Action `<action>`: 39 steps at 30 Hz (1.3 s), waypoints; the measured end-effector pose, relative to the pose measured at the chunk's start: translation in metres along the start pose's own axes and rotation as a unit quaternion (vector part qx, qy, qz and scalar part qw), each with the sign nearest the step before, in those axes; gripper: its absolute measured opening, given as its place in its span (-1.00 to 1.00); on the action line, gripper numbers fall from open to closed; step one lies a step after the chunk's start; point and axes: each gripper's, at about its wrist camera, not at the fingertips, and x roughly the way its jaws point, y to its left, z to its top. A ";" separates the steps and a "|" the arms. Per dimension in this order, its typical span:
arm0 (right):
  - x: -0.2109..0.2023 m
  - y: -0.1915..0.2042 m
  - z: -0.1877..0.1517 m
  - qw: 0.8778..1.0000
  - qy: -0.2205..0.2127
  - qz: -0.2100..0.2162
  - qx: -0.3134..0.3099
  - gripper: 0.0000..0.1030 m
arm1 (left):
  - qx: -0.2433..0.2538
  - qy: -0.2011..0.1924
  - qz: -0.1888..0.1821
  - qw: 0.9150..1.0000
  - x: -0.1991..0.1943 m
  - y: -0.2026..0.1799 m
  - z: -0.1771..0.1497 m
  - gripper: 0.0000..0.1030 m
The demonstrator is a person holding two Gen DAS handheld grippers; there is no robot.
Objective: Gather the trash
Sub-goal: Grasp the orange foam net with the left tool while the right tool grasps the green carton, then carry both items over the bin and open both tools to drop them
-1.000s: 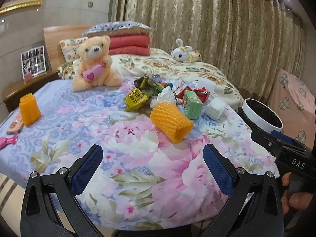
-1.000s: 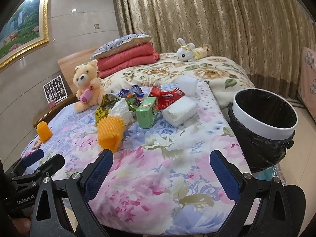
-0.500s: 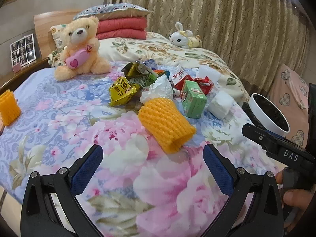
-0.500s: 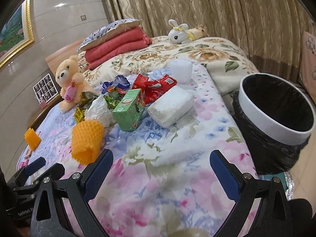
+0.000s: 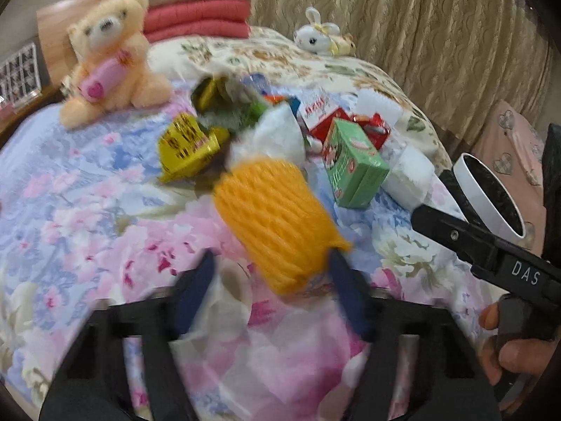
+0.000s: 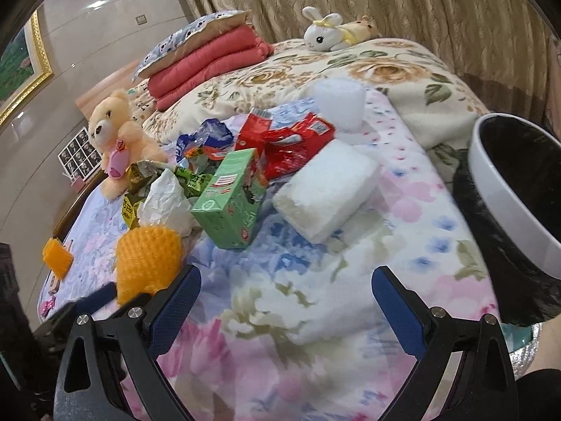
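An orange foam net sleeve [image 5: 277, 217] lies on the flowered bedspread [image 5: 87, 210] in front of a trash pile. My left gripper [image 5: 271, 280] is closing around the sleeve's near end. Its right pad [image 5: 345, 291] is at the sleeve's edge; the left pad [image 5: 196, 291] stands apart from it. The pile holds a green carton [image 6: 231, 200], a white foam block [image 6: 326, 189], red wrappers [image 6: 291, 144], crumpled white paper [image 6: 164, 196] and a yellow wrapper [image 5: 189, 147]. My right gripper [image 6: 285, 291] hangs open over bare bedspread, nothing between its fingers.
A white-rimmed bin [image 6: 508, 189] with a black liner stands off the bed's right edge. A second orange sleeve [image 6: 58, 258] lies far left. A teddy bear [image 5: 108, 56], a toy bunny [image 6: 322, 29] and stacked red quilts [image 6: 210, 59] sit behind the pile.
Both grippers have moved forward and down toward the pile. The left jaws, wide before, have narrowed around the near end of the orange sleeve. The right jaws stay wide.
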 end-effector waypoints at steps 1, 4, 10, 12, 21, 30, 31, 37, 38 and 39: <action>0.002 0.002 0.001 1.000 0.001 0.003 -0.001 0.89 | -0.004 0.006 -0.006 1.000 0.002 0.004 0.000 -0.33; 0.011 0.014 0.006 1.000 0.008 0.012 -0.011 0.73 | -0.012 0.006 -0.017 1.000 0.001 0.016 -0.001 -0.47; 0.038 0.035 0.016 0.999 0.026 0.028 -0.024 0.52 | -0.013 0.007 -0.025 1.000 -0.003 0.024 -0.007 -0.59; 0.047 0.037 0.021 0.999 0.028 0.024 -0.022 0.42 | -0.013 0.009 -0.026 1.000 -0.004 0.026 -0.009 -0.62; 0.055 0.036 0.028 0.999 0.031 0.034 -0.010 -0.38 | -0.004 0.006 -0.029 1.000 -0.010 0.021 -0.011 -0.66; 0.005 0.021 -0.003 0.998 0.022 0.051 -0.004 -0.38 | 0.019 0.000 -0.051 0.999 -0.021 -0.004 -0.016 -0.68; 0.000 0.018 -0.006 0.998 0.022 0.051 -0.003 -0.38 | 0.024 0.000 -0.056 0.998 -0.022 -0.010 -0.016 -0.68; -0.034 -0.009 -0.020 0.999 0.009 0.039 0.015 -0.38 | 0.056 0.003 -0.084 0.995 -0.025 -0.043 -0.016 -0.68; -0.041 -0.015 -0.020 0.999 0.005 0.036 0.018 -0.38 | 0.060 0.003 -0.088 0.994 -0.025 -0.049 -0.015 -0.68; -0.046 -0.019 -0.022 0.999 0.001 0.033 0.020 -0.38 | 0.066 0.004 -0.092 0.994 -0.025 -0.056 -0.015 -0.68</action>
